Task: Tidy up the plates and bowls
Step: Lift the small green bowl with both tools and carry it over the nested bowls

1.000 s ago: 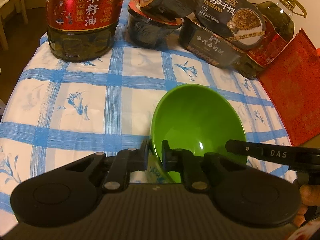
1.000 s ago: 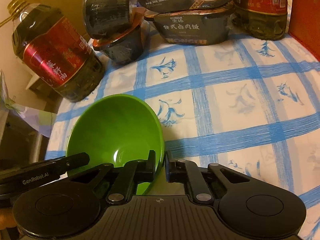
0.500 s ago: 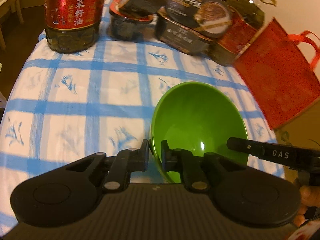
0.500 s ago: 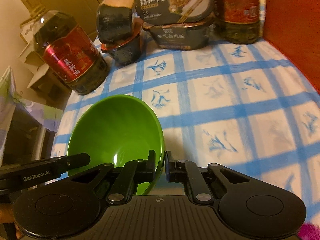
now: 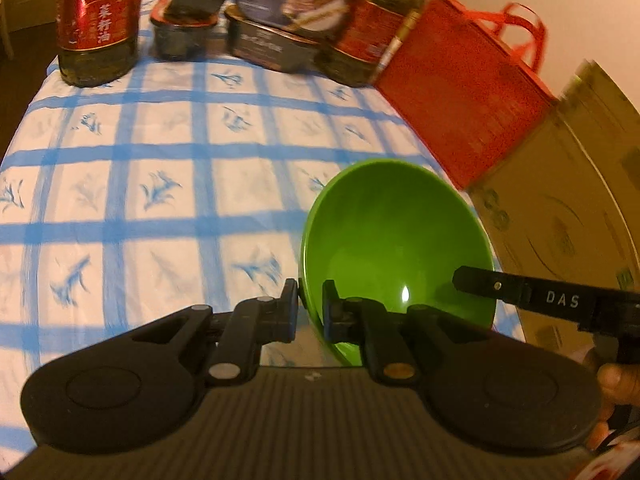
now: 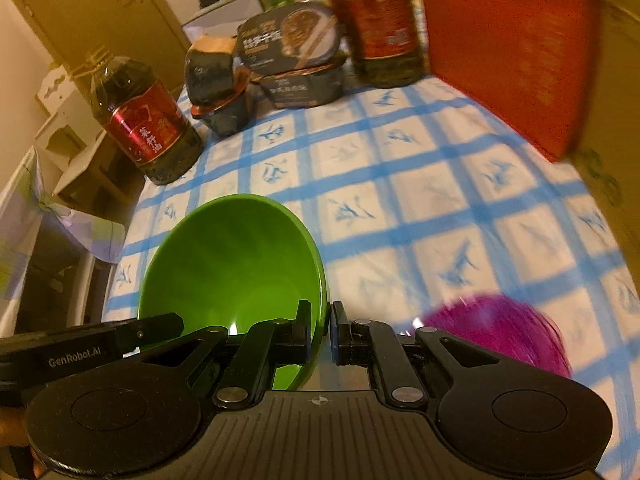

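Over the blue-checked tablecloth on the table [image 5: 120, 184], working left to right: a big red-labelled bottle of cooking oil [image 5: 98, 20] stands at the far left edge, with dark ready-meal tubs [image 5: 276, 28] beside it. Nearer, the left gripper [image 5: 310, 312] has its jaws pinching the left rim of a glossy green plastic bowl [image 5: 396, 232], while the right gripper [image 6: 320, 334] has its jaws pinching the opposite rim, so the bowl hangs tilted between both, off the cloth. Furthest right, a blurred purple bowl [image 6: 508, 328] sits on the table near the right gripper. My guess: this is the carry step; next comes lowering the green bowl squarely into the purple one before either grip lets go.
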Tool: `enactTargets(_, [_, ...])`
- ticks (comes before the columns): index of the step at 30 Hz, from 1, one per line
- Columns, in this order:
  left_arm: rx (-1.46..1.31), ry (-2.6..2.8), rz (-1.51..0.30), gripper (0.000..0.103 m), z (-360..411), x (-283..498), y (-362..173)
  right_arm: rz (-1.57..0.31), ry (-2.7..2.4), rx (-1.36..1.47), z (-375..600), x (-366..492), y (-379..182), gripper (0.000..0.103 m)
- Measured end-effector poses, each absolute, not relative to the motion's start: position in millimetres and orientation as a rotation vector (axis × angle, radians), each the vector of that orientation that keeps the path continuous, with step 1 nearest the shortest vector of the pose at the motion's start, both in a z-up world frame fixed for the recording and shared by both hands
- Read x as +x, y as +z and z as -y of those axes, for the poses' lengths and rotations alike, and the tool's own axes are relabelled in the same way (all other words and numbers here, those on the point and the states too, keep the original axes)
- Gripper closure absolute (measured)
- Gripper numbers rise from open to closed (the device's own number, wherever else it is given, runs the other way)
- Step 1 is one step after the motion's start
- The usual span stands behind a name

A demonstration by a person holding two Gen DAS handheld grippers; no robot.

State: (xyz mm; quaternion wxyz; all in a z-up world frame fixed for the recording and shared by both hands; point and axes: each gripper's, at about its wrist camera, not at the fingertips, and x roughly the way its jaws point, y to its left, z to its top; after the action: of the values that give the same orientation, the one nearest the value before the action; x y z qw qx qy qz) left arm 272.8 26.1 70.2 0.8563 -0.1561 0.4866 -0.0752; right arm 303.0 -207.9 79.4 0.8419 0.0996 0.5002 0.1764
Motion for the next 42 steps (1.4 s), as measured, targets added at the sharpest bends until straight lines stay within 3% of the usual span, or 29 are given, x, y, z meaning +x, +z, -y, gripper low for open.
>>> enactTargets(26, [-0.316, -0.203, -0.991, 0.093, 62, 77, 69, -1.019, 0.339, 0.294, 307, 97, 75, 0.094])
enactTargets(42, [-0.370, -0.158, -1.006, 0.093, 34, 2, 52, -1.069, 0.377, 0.276, 291, 21, 52, 0.094])
